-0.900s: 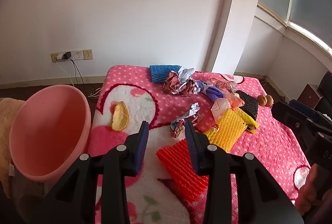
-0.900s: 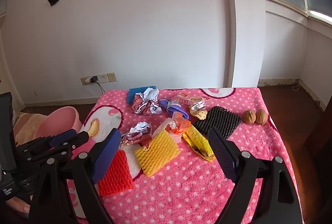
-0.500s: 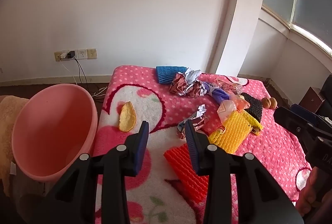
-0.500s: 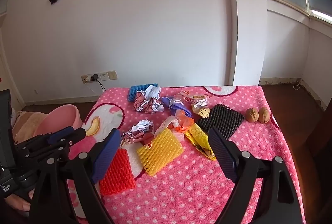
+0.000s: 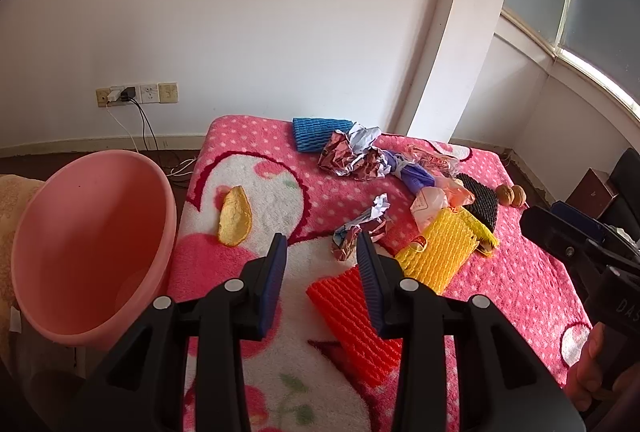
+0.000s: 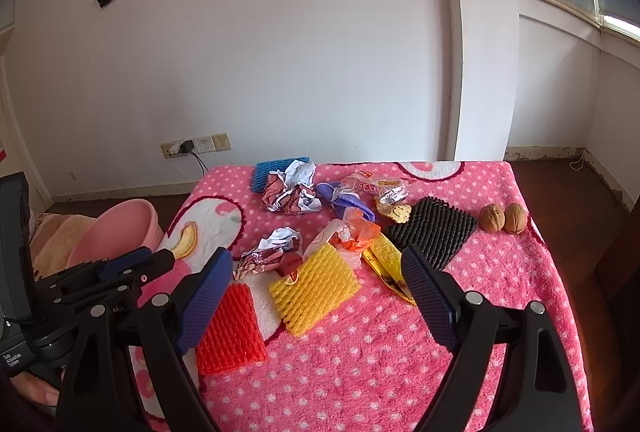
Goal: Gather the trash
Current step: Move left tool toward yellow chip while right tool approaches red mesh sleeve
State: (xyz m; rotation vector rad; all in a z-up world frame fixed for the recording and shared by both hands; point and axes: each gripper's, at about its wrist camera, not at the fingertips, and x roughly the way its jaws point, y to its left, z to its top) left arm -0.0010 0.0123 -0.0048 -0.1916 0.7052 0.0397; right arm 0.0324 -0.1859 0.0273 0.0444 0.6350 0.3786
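Pink blanket (image 6: pixel 500 296) near-right bare; right claw (image 6: pixel 316 284) spread wide above.

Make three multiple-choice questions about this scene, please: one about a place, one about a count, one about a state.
1. Where does the round pink plastic bin stand?
A. beyond the blanket's left edge
B. on the blanket
C. under the window

2. How many brown walnuts lie on the pink dotted fleece blanket?
A. one
B. two
C. four

3. How are the left gripper and right gripper?
A. both open and empty
B. left shut on foil
C. right shut on a net

Answers: 1 A, its rim shows left of the blanket; 2 B, a pair lies side by side; 3 A, nothing sits between either pair of pads.
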